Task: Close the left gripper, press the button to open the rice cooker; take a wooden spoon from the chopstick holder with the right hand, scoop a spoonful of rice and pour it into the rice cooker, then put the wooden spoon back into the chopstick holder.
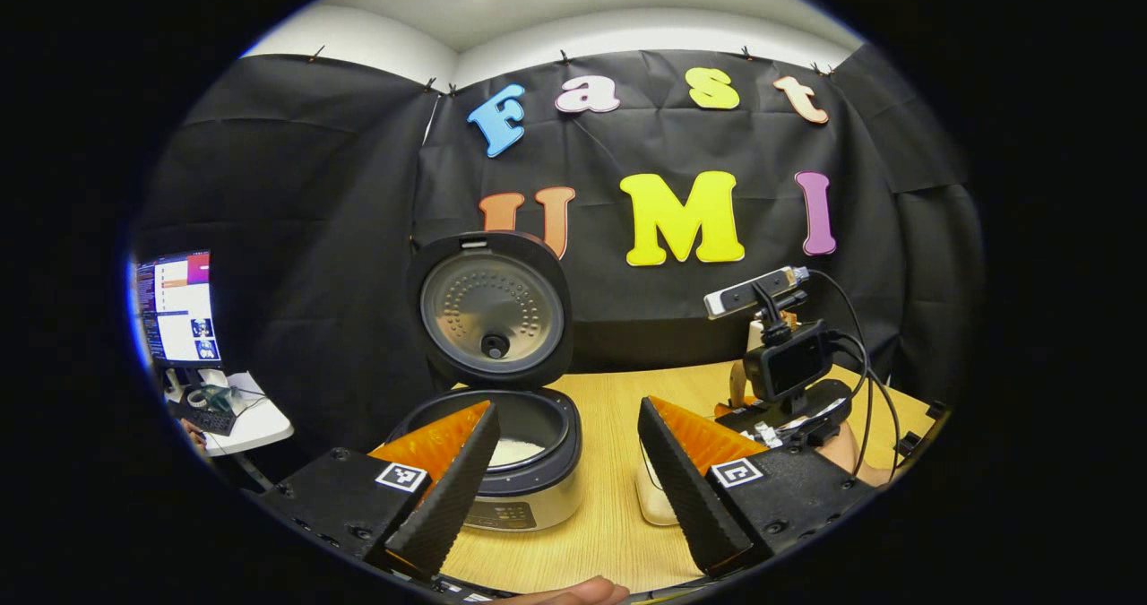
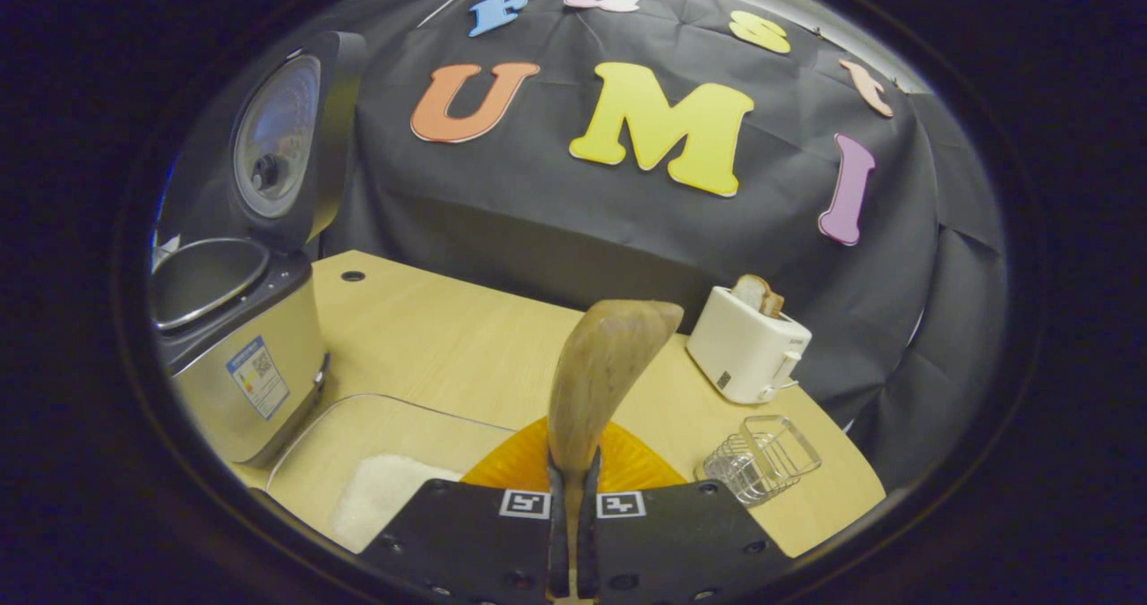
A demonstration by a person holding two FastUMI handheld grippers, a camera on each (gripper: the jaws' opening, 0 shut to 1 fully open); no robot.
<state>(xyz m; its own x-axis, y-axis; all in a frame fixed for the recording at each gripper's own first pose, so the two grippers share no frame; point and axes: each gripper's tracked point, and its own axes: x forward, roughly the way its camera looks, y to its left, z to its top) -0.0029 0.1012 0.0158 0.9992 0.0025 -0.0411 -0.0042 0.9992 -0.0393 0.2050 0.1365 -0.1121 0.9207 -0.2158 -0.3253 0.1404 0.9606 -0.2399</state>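
The rice cooker (image 1: 529,488) stands on the wooden table with its lid (image 1: 491,309) swung up, and white rice shows in its pot. My left gripper (image 1: 564,497) hovers in front of it, open, with nothing between its fingers. My right gripper (image 2: 573,484) is shut on the handle of the wooden spoon (image 2: 609,363), whose bowl points up and away; I see no rice on it. Below and to its left lies a clear tray (image 2: 358,426) holding a heap of rice (image 2: 381,493). The open rice cooker (image 2: 237,354) stands left of the tray. The wire chopstick holder (image 2: 762,457) sits to the right.
A white toaster (image 2: 748,345) with a slice of bread stands behind the holder near the table's right edge. In the left gripper view the right gripper (image 1: 789,381) and the hand holding it are at the right. A side table with a monitor (image 1: 179,309) is far left.
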